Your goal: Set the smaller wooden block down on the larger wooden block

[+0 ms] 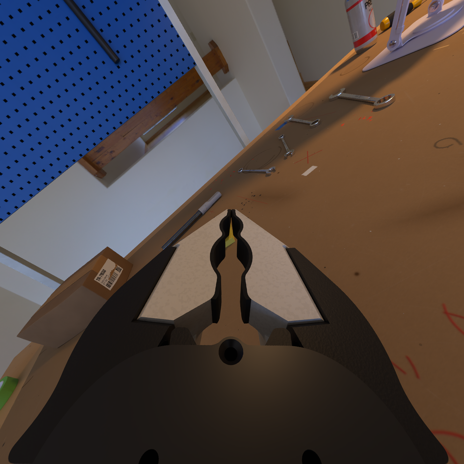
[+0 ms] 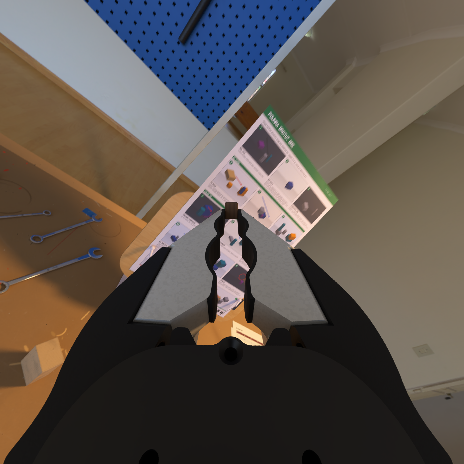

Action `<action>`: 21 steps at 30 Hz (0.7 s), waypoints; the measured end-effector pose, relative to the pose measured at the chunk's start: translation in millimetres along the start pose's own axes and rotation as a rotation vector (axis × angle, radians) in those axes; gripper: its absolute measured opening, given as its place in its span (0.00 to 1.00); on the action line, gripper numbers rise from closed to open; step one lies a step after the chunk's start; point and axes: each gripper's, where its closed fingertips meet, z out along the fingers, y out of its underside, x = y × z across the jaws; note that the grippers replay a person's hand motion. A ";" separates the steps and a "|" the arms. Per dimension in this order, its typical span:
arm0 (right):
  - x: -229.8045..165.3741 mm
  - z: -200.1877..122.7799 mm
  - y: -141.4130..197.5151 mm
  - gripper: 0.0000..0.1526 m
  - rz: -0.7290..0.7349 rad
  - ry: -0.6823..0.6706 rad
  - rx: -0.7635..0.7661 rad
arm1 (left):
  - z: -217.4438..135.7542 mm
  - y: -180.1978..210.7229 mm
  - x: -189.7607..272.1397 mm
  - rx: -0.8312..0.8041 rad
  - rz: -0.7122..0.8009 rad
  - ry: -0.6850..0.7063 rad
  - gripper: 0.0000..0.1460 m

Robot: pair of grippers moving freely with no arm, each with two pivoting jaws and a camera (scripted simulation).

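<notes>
In the right wrist view my right gripper [image 2: 231, 214] is shut on the smaller wooden block [image 2: 231, 207], a small dark brown cube pinched at the fingertips and held in the air, tilted away from the bench. The larger block [image 2: 41, 361], pale wood, lies on the brown bench [image 2: 37, 313] at the lower left, well apart from the held cube. In the left wrist view my left gripper [image 1: 231, 212] is shut with its tips together, low over the bench [image 1: 351, 226]. A small yellow-green thing [image 1: 229, 239] shows through the gap behind its fingers; neither block shows in this view.
Several wrenches [image 1: 362, 98] [image 2: 65, 228] lie along the bench's back edge. A pen [image 1: 193, 221], a cardboard box [image 1: 75, 296], a spray can [image 1: 361, 25] and a white stand [image 1: 414, 32] are there too. A blue pegboard [image 2: 213, 62] and a poster [image 2: 263, 188] stand behind.
</notes>
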 end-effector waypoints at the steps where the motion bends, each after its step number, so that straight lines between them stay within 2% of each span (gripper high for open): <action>1: -6.0 2.8 10.7 0.06 0.006 -0.009 -0.006 | 0.2 0.5 0.3 -0.002 0.000 0.001 0.00; 5: -44.1 12.8 58.5 0.06 0.060 -0.113 -0.021 | 0.9 3.7 1.4 -0.019 -0.001 0.011 0.00; 8: -80.6 13.9 95.9 0.06 0.097 -0.269 -0.042 | 1.5 5.8 2.8 -0.031 -0.004 0.018 0.00; 13: -148.0 16.4 175.6 0.06 0.159 -0.543 -0.276 | 3.6 8.8 8.3 -0.046 0.012 0.036 0.00; 16: -193.7 14.2 210.0 0.06 0.158 -0.695 -0.375 | 3.6 9.0 10.7 -0.048 0.035 0.037 0.00; 21: -244.7 19.5 241.5 0.06 0.094 -0.796 -0.494 | 3.8 10.2 10.5 -0.053 0.043 0.031 0.00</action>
